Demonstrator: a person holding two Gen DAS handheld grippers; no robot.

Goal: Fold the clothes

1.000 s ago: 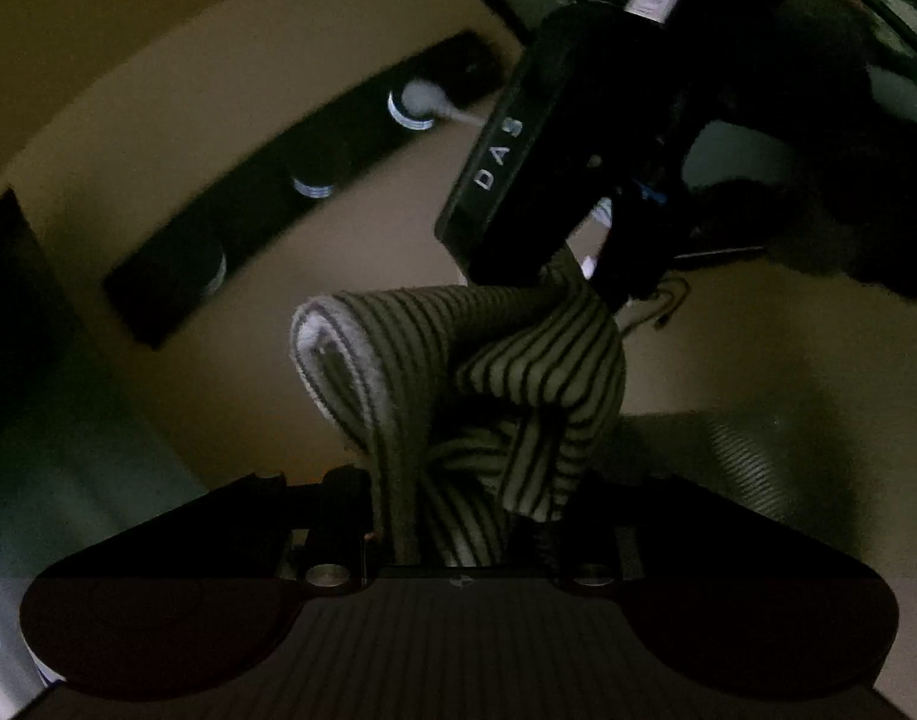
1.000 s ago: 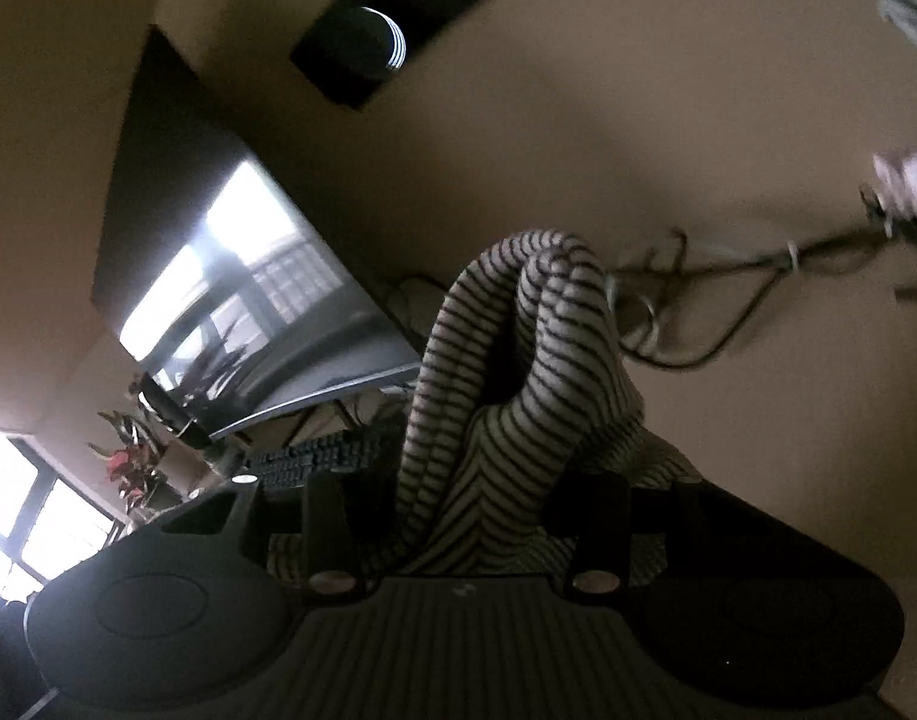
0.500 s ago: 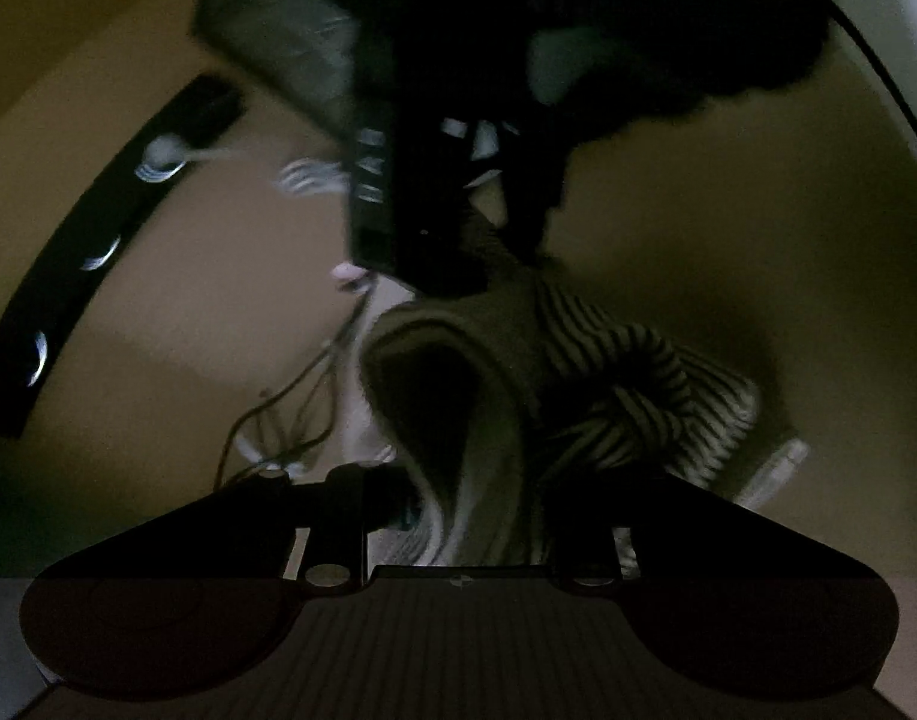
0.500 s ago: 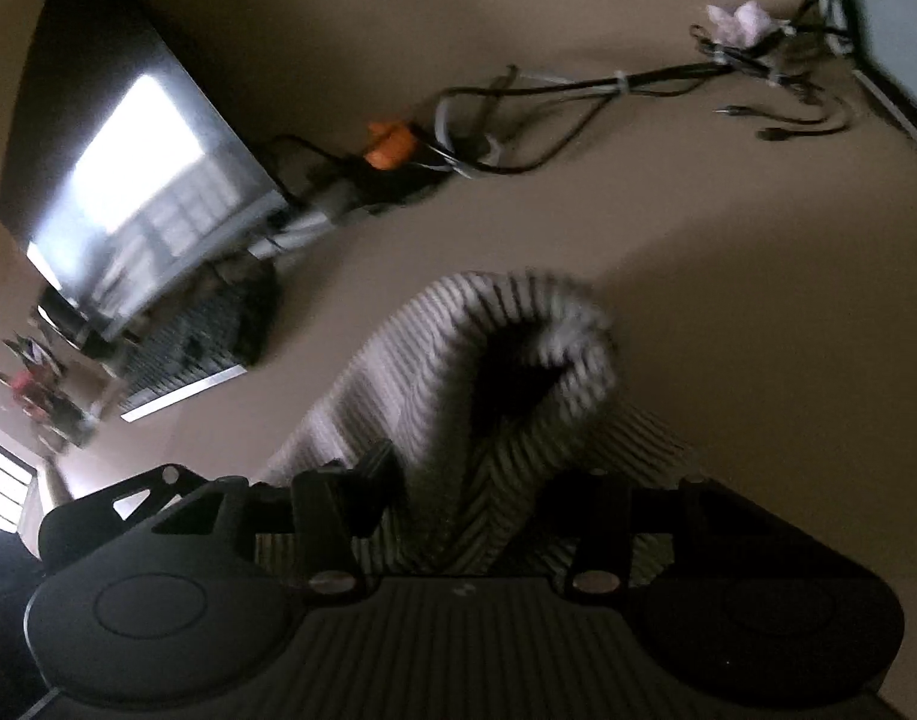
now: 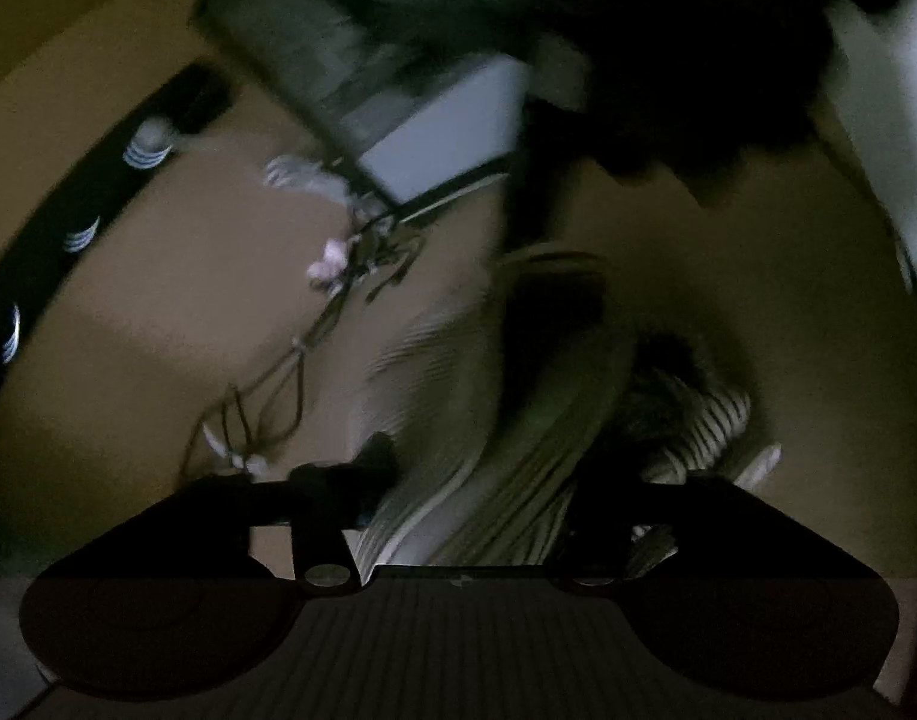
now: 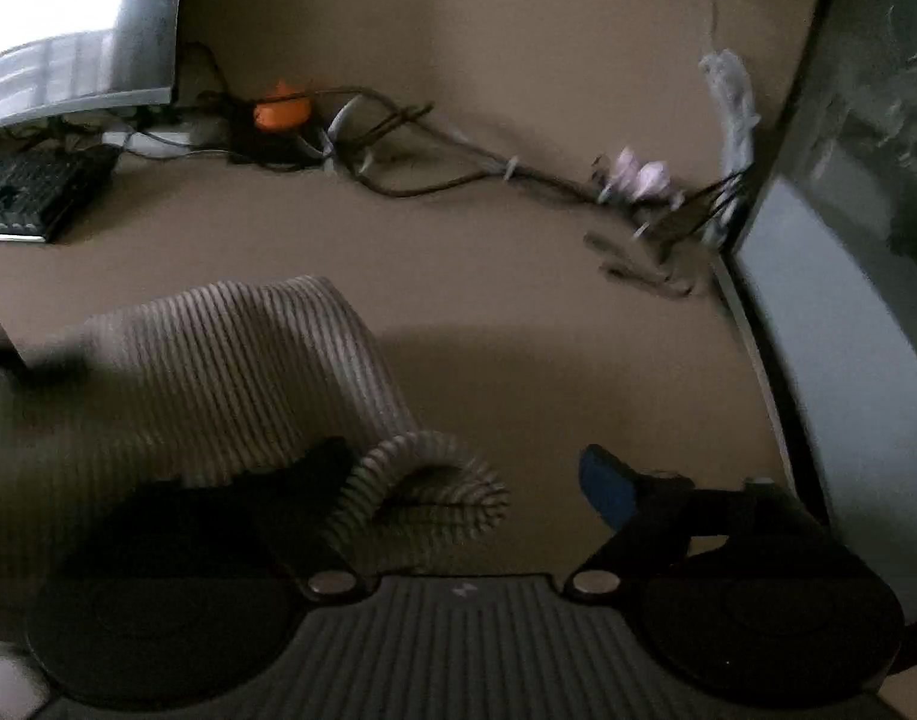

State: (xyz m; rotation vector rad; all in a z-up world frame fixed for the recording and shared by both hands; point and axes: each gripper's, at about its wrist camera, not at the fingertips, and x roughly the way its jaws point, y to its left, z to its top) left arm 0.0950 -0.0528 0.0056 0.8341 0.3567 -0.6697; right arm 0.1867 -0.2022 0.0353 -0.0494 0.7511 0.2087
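A grey and black striped garment lies on the tan table, with a rolled edge just in front of my right gripper. The right gripper is open, its jaws spread wide; the blue-padded right finger is clear of the cloth. In the left wrist view the same striped garment fills the gap of my left gripper, bunched and blurred. The left fingers stand apart with the fabric between them.
A bundle of cables with an orange piece runs across the back of the table. A monitor and a keyboard stand at the back left. A dark panel borders the right side. A black bar with lights is on the wall.
Both grippers swung down from facing the wall to facing the table. The right gripper has opened and let go of the striped garment, which now lies on the table. The left jaws have widened.
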